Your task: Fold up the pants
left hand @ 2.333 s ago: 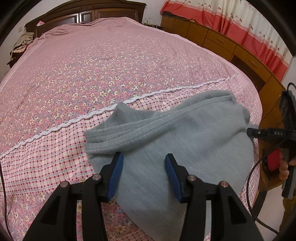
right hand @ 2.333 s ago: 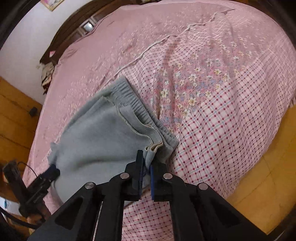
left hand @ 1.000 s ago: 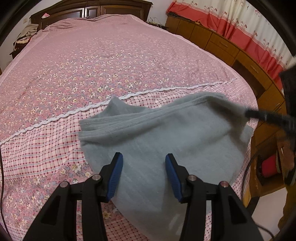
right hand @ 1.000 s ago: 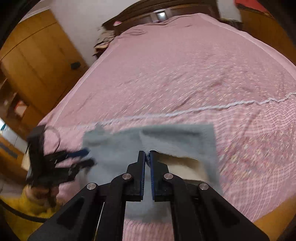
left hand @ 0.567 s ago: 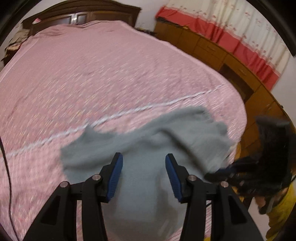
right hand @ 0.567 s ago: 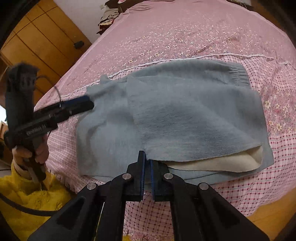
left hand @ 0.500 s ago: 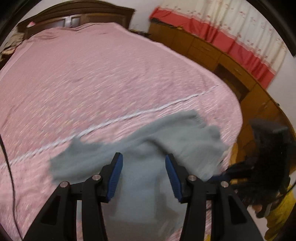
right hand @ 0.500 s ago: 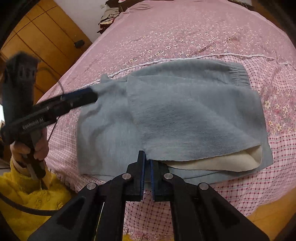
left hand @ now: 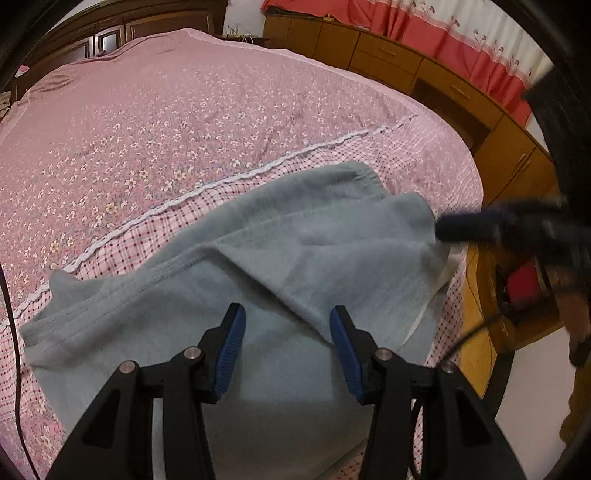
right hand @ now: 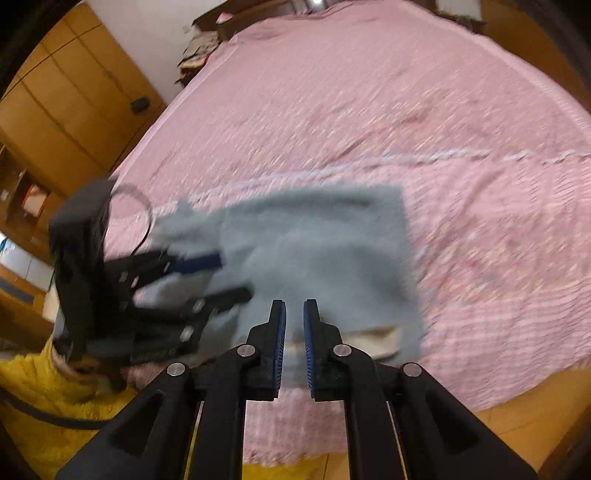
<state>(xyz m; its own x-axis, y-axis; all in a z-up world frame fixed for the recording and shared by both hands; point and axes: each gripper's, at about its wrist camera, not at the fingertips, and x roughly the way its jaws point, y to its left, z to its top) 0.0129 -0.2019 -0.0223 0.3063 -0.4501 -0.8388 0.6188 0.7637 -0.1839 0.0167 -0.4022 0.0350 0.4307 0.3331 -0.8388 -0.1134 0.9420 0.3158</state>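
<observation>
Left gripper (left hand: pixel 286 347): jaws spread, empty, hovering over near edge of pants (left hand: pixel 236 280), as a second ago. Pants: grey, folded over, cream lining showing, on checked foot end of bed (left hand: pixel 184 110). Right gripper (right hand: pixel 294 334): was pinching pants corner, now parted slightly, cloth released; view blurred. Fold looks laid down; smoothing likely next. Wooden cabinets (left hand: pixel 388 62), red curtain (left hand: pixel 443 33) right of bed.
</observation>
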